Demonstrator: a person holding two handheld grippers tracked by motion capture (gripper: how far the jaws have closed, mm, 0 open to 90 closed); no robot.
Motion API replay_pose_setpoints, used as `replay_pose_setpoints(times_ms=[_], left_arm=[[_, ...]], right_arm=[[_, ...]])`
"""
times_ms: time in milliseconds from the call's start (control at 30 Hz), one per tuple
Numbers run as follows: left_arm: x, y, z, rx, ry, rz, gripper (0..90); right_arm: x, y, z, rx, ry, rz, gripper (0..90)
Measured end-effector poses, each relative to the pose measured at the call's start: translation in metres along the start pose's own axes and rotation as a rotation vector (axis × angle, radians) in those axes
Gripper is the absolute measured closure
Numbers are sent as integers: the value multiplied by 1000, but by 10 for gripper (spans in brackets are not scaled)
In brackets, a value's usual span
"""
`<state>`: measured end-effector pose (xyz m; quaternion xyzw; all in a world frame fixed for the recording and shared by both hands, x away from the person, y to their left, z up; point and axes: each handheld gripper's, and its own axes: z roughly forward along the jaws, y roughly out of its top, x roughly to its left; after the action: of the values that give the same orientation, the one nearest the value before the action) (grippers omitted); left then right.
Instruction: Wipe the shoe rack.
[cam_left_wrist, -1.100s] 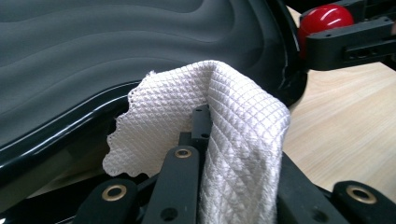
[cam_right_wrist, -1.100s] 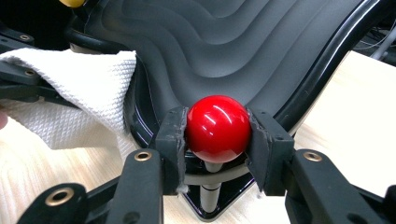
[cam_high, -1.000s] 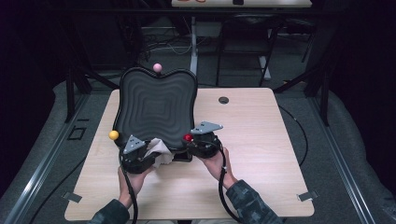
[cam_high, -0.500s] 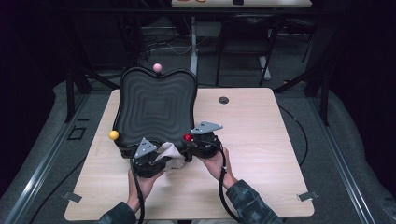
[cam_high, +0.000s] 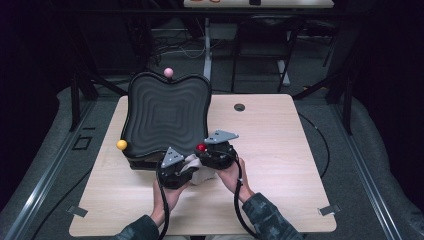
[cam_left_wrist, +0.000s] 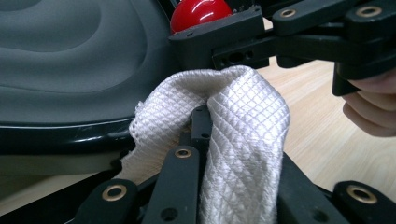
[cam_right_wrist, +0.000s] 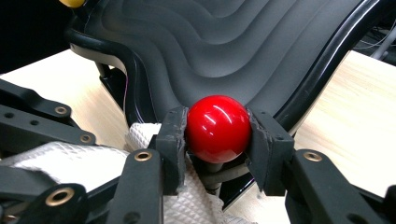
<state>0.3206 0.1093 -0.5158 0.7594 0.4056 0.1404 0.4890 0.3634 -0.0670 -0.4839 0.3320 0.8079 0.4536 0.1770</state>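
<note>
**Red knob clamped, white cloth pinched at the tray's near edge**

Red glossy ball knob (cam_right_wrist: 217, 129) gripped squarely between the black jaws of the right gripper (cam_high: 216, 150), pads pressing on either side of it; mounted on a short stem at the near right corner of the black wavy-ridged tray (cam_high: 167, 117). White waffle-weave cloth (cam_left_wrist: 243, 140) pinched in the closed jaws of the left gripper (cam_high: 175, 167), bunched up and draped over them, just beside the tray's near rim. Same cloth visible in the right gripper view, lying under and to the left of the red knob, touching the right gripper's linkage. Both grippers side by side, nearly touching, at the tray's near edge on the pale wooden table (cam_high: 280, 150). Yellow ball knob (cam_high: 121, 145) at the tray's near left corner, pink ball knob (cam_high: 168, 72) at its far edge. Tray tilted, far edge raised.
</note>
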Motion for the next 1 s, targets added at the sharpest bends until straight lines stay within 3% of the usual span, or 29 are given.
replay_pose_setpoints(times_ms=[367, 1000], left_arm=[[5, -1, -4, 8, 10, 2, 844], [28, -3, -35, 11, 67, 3, 843]], right_arm=[[0, 0, 0, 1, -3, -3, 602], [1, 0, 0, 2, -3, -1, 602]])
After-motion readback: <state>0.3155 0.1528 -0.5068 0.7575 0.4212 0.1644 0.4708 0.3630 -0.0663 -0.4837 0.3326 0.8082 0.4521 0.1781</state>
